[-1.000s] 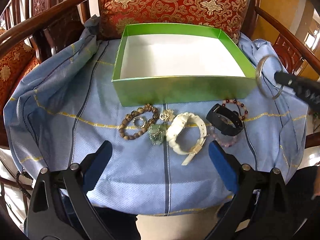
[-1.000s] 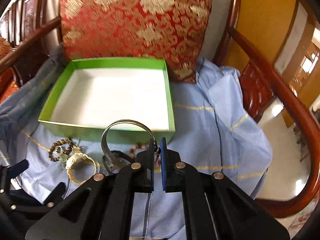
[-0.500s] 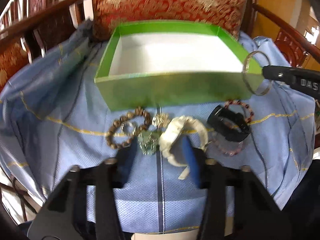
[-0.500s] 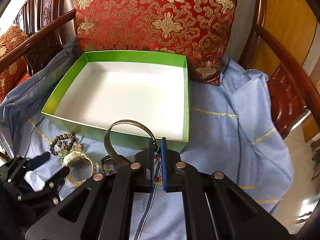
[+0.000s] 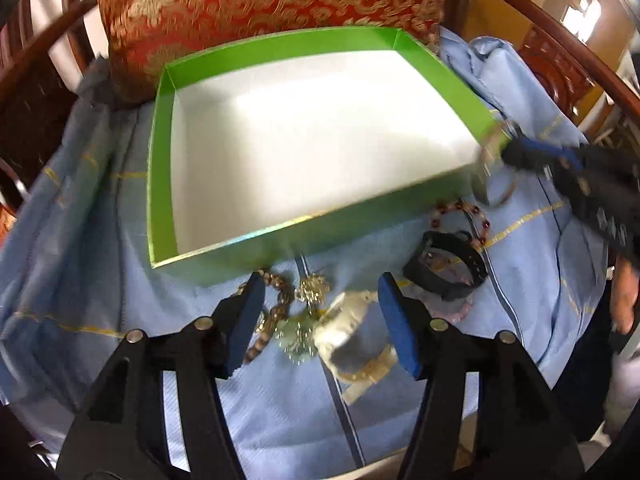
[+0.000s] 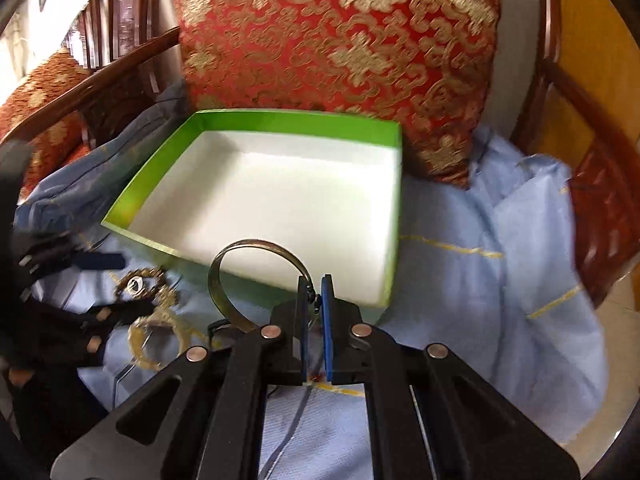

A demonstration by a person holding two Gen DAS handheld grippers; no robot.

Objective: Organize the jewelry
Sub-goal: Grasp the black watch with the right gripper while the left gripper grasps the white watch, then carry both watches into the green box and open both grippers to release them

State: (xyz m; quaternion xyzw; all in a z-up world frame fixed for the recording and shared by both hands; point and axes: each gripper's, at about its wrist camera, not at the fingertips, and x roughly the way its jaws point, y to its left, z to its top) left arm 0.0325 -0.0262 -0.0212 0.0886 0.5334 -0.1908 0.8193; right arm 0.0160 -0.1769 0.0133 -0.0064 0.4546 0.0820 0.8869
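A green box [image 5: 240, 252] with a white inside [image 6: 280, 208] lies on a blue cloth. My right gripper [image 6: 316, 292] is shut on a metal bangle [image 6: 224, 264] and holds it over the box's near right corner; the bangle also shows blurred in the left wrist view [image 5: 490, 152]. My left gripper [image 5: 320, 308] is open and hovers just above the jewelry in front of the box: a white watch [image 5: 352, 320], a green pendant [image 5: 296, 336], a wooden bead bracelet [image 5: 276, 312], a gold brooch [image 5: 312, 288], a black band [image 5: 448, 268] and a red bead bracelet [image 5: 460, 216].
A red and gold cushion [image 6: 340, 40] stands behind the box. Wooden chair arms [image 5: 560, 36] run along both sides. The blue cloth [image 6: 500, 260] covers the seat and is bunched at the right.
My left gripper has moved forward and lower over the jewelry, closer to the box. My right gripper has carried the bangle toward the box's right corner.
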